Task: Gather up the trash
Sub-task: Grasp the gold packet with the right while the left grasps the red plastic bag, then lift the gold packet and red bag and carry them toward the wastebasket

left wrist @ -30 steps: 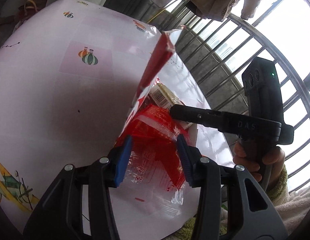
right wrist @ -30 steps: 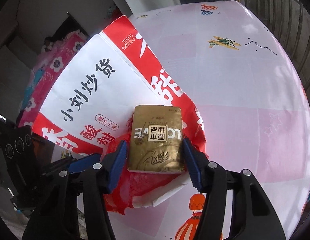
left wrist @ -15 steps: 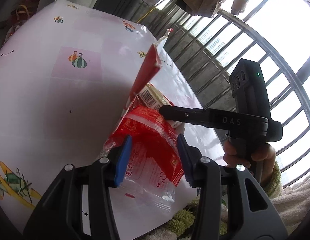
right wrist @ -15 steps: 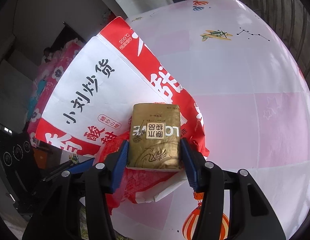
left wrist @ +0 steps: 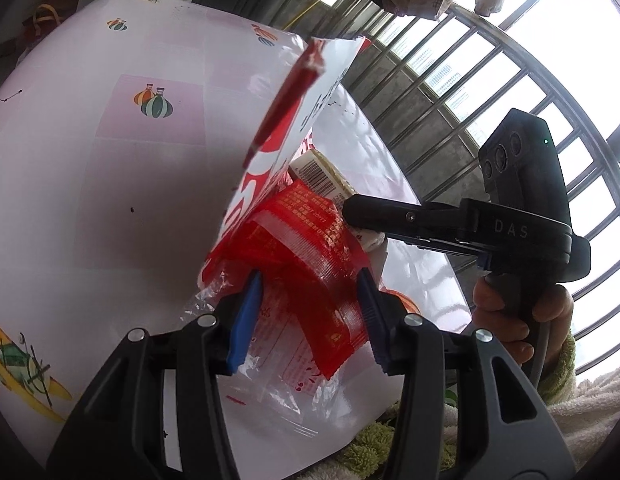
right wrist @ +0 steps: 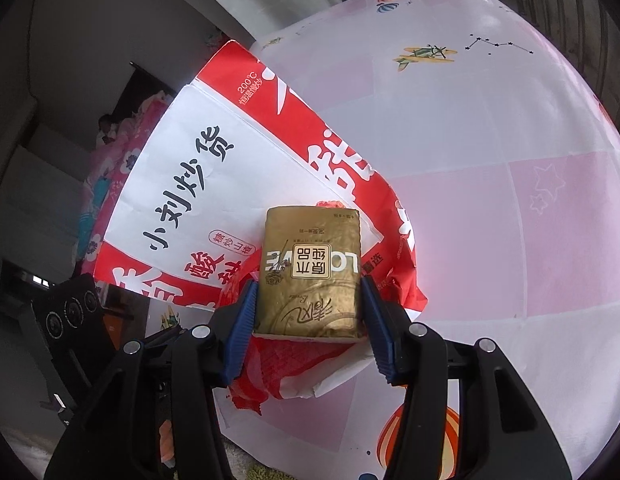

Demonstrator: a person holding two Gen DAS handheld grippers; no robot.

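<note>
Gripping a gold tissue pack [right wrist: 310, 276] — right claw [right wrist: 307, 312] half-open, left claw [left wrist: 307, 320] clamping red wrapper [left wrist: 305, 264].

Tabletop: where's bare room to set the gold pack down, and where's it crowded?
Free: the pink-and-white tablecloth right of the red-and-white bag, out to the printed airplane, and the stretch left of the bag in the left view. Crowded: the near edge, where gold pack, red wrapper and both grippers bunch up.
</note>
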